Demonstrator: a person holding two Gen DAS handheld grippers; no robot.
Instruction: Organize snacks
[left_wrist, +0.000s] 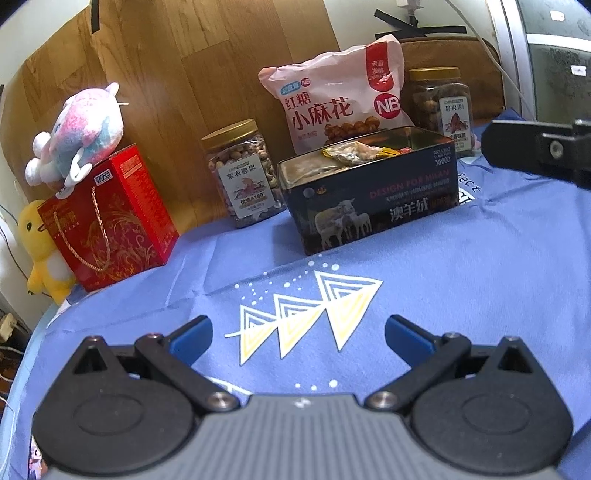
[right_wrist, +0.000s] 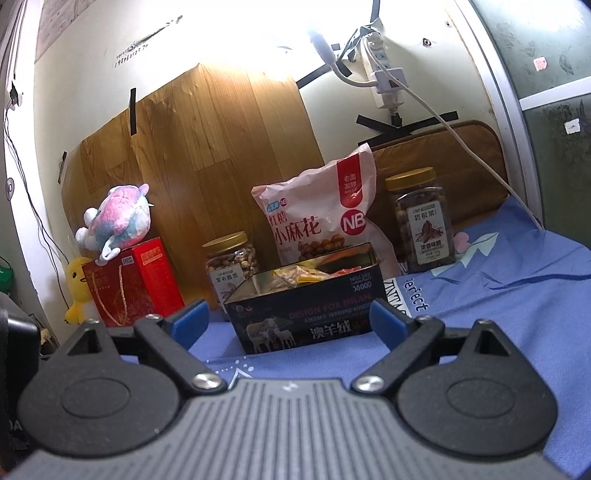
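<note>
A dark open tin box printed with sheep stands on the blue cloth and holds small wrapped snacks; it also shows in the right wrist view. Behind it leans a pink snack bag, with a nut jar to its left and a pecan jar to its right. My left gripper is open and empty, low over the cloth in front of the tin. My right gripper is open and empty, facing the tin; part of it shows at the right edge of the left wrist view.
A red gift box with a plush toy on top stands at the left, a yellow duck plush beside it. A wooden board lines the wall behind. A power strip and cable hang at upper right.
</note>
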